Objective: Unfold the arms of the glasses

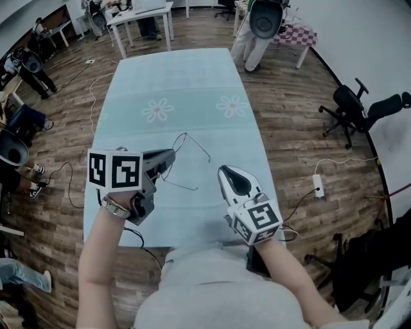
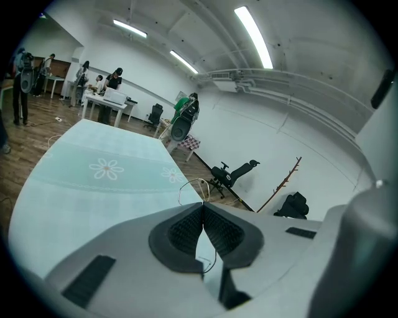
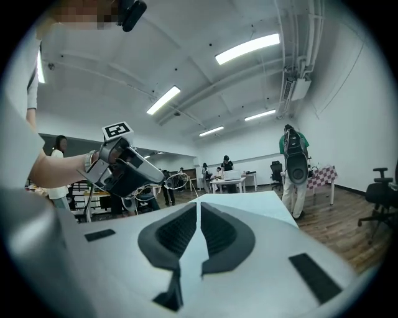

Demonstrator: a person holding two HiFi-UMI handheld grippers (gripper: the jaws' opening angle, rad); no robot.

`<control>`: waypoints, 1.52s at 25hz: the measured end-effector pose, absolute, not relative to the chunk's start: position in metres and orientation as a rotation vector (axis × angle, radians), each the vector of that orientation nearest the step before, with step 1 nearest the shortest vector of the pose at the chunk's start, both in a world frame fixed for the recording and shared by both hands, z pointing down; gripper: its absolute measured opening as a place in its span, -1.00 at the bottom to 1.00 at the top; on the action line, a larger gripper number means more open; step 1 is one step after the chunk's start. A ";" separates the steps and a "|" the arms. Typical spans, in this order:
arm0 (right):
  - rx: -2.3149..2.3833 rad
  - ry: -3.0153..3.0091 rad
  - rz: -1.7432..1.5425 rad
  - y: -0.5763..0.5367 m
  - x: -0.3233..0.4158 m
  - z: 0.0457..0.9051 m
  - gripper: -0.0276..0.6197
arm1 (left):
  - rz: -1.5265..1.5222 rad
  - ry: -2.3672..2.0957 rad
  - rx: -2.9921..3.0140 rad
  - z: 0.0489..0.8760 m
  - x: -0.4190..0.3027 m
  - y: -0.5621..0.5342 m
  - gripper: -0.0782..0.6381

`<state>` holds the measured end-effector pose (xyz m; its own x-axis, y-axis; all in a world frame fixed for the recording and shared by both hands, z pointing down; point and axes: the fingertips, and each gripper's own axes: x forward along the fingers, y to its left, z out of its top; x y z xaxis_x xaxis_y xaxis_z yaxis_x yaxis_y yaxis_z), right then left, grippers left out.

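Note:
In the head view the thin wire-framed glasses (image 1: 186, 134) hang above the pale green tablecloth (image 1: 192, 83). My left gripper (image 1: 172, 154) is shut on them near the frame. One arm of the glasses runs out to the right, and another wire trails toward me. In the left gripper view the pads (image 2: 186, 230) meet at the tips, with a lens loop (image 2: 193, 184) just beyond. My right gripper (image 1: 222, 171) hovers close to the right of the glasses, shut with nothing between its jaws. The right gripper view shows the left gripper (image 3: 124, 168) holding the glasses (image 3: 177, 181).
The table carries flower prints (image 1: 157, 109) and ends close to my body. A black office chair (image 1: 359, 109) and a power strip (image 1: 318, 185) are on the wooden floor at the right. A person (image 1: 257, 32) stands beyond the far end, with white tables (image 1: 138, 16) behind.

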<state>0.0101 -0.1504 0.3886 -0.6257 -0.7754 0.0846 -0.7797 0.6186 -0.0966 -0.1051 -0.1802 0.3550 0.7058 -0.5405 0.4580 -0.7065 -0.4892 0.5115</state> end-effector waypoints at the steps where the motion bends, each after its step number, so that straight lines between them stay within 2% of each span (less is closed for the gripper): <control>1: 1.356 -2.789 0.181 -0.151 0.011 0.388 -0.85 | 0.304 -0.943 2.214 0.355 -0.105 -0.180 -0.75; 38: 1.366 -2.745 0.093 -0.150 0.011 0.385 -0.90 | 0.291 -0.932 2.223 0.353 -0.103 -0.178 -0.75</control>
<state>0.0105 -0.1495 0.3848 -0.6012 -0.7936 0.0934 -0.7981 0.6021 -0.0210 -0.1026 -0.1783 0.3529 0.7162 -0.5389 0.4435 -0.6955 -0.4975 0.5185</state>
